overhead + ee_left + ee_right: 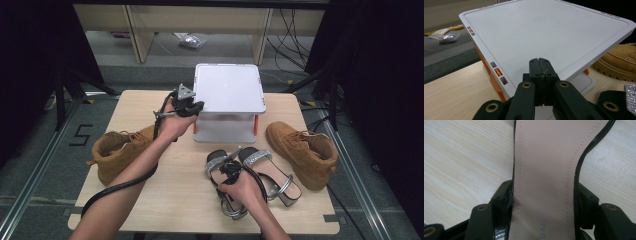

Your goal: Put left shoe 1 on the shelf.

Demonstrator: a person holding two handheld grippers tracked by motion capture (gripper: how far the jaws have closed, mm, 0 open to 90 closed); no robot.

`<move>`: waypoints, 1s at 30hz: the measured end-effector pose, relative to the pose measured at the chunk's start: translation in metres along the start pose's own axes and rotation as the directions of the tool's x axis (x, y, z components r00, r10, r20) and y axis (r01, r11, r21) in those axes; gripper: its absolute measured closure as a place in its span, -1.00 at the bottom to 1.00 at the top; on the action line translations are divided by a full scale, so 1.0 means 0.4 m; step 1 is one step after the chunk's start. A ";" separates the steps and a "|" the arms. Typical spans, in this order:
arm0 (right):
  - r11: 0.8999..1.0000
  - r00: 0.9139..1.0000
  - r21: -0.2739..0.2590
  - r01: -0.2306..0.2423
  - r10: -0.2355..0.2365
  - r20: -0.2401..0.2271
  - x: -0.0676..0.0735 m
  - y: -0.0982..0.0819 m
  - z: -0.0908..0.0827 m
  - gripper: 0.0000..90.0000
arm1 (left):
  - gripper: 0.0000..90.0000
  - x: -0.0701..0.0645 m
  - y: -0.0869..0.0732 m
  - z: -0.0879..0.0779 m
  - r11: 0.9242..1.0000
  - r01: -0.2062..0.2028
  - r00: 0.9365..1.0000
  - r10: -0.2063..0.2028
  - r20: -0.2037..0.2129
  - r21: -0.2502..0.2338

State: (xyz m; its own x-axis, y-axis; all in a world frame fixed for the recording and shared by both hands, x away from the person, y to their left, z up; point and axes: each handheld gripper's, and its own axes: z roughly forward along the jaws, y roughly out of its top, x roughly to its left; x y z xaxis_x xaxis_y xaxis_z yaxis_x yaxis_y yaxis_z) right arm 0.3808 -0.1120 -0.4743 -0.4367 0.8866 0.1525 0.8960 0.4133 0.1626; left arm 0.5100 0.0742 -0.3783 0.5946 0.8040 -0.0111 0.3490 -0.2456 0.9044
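Light wooden rectangular table (165,200): all items are borne on it.

White square plastic lidded box with orange clips (227,87): placed at the far middle of the table; its flat lid is seen at close range in the left gripper view (544,32).

Two tan suede lace-up boots: one (120,150) is laid at the left under the left forearm, the other (302,150) at the right edge, well apart from each other.

Pair of black sandals with silver glitter straps and beige insoles: set in front of the box, side by side. The left sandal (225,172) is gripped across its sole; the right sandal (272,172) lies just beside it, untouched.

Right gripper (231,170): its jaws are spread wide and pressed on both edges of the left sandal's insole (544,182).

Left gripper (186,102): held at the box's near left corner, jaws fully closed together with nothing between them (540,72), above the lid's edge.
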 end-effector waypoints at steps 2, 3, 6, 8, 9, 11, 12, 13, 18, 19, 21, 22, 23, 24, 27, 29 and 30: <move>1.000 1.000 0.009 -0.024 0.024 -0.013 0.002 0.000 -0.003 -0.06 | 0.98 0.000 0.001 0.000 1.000 0.000 1.000 0.000 0.000 0.001; 1.000 1.000 0.005 -0.027 0.027 -0.017 0.001 0.001 -0.003 -0.05 | 0.98 -0.001 0.001 0.000 1.000 0.001 1.000 -0.001 -0.001 0.002; 0.999 0.999 -0.026 -0.028 0.027 -0.026 0.000 0.007 -0.006 -0.05 | 0.99 0.000 0.001 0.000 1.000 -0.002 1.000 0.002 0.000 0.003; 0.997 0.996 -0.008 -0.080 0.080 -0.039 0.007 0.013 -0.018 -0.05 | 0.99 -0.001 0.002 0.000 1.000 -0.004 1.000 0.004 0.000 0.004; 0.997 0.998 -0.059 -0.046 0.044 -0.035 -0.003 0.021 -0.023 -0.05 | 0.99 0.001 0.003 -0.002 1.000 -0.019 1.000 0.019 -0.002 0.021; 0.996 0.997 -0.064 -0.063 0.060 -0.040 -0.003 0.032 -0.037 -0.05 | 0.99 0.001 0.003 -0.002 1.000 -0.020 1.000 0.020 0.000 0.021; 0.996 0.997 -0.064 -0.063 0.060 -0.040 -0.003 0.032 -0.037 -0.05 | 0.99 0.001 0.003 -0.002 1.000 -0.020 1.000 0.020 0.000 0.021; 0.995 0.999 -0.086 -0.043 0.041 -0.029 -0.007 0.037 -0.039 -0.05 | 0.99 -0.001 0.003 0.001 1.000 0.000 1.000 0.000 0.002 0.006; 0.990 0.997 -0.112 -0.081 0.079 -0.020 -0.008 0.085 -0.061 -0.05 | 0.99 0.002 0.004 -0.001 1.000 -0.013 1.000 0.013 0.002 0.019; 0.987 0.993 -0.108 -0.117 0.113 -0.042 -0.002 0.111 -0.070 -0.05 | 0.99 0.000 0.005 -0.001 1.000 0.000 1.000 0.000 -0.001 0.020; 0.985 0.993 -0.123 -0.117 0.113 -0.043 -0.002 0.120 -0.070 -0.05 | 0.99 0.001 0.005 0.000 1.000 0.001 1.000 -0.001 0.002 0.019; 0.985 0.996 -0.148 -0.092 0.091 -0.014 -0.008 0.131 -0.068 -0.05 | 0.99 0.001 0.005 0.000 1.000 0.002 1.000 -0.003 0.002 0.017; 0.983 0.994 -0.149 -0.108 0.105 -0.025 -0.006 0.141 -0.067 -0.05 | 0.99 0.003 0.005 -0.001 1.000 -0.009 1.000 0.009 0.006 0.021; 0.980 0.994 -0.163 -0.112 0.111 -0.016 -0.008 0.163 -0.063 -0.05 | 0.99 0.004 0.004 -0.001 1.000 -0.011 1.000 0.011 0.007 0.022; 0.979 0.992 -0.160 -0.128 0.124 -0.033 -0.005 0.177 -0.061 -0.05 | 0.99 0.005 0.005 -0.002 0.999 -0.018 1.000 0.018 0.008 0.029; 0.977 0.989 -0.156 -0.148 0.143 -0.043 -0.003 0.195 -0.057 -0.05 | 0.99 0.004 0.004 -0.001 1.000 -0.015 1.000 0.015 0.007 0.020; 0.976 0.987 -0.148 -0.159 0.153 -0.049 -0.003 0.202 -0.055 -0.05 | 0.99 0.003 0.004 -0.001 1.000 -0.015 1.000 0.015 0.007 0.020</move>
State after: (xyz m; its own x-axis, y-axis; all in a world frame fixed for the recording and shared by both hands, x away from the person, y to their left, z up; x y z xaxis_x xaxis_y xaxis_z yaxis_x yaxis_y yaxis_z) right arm 0.4519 -0.0841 -0.4399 -0.2975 0.9282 0.2233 0.9321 0.2318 0.2785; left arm 0.5111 0.0751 -0.3767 0.6047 0.7965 -0.0004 0.3543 -0.2686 0.8957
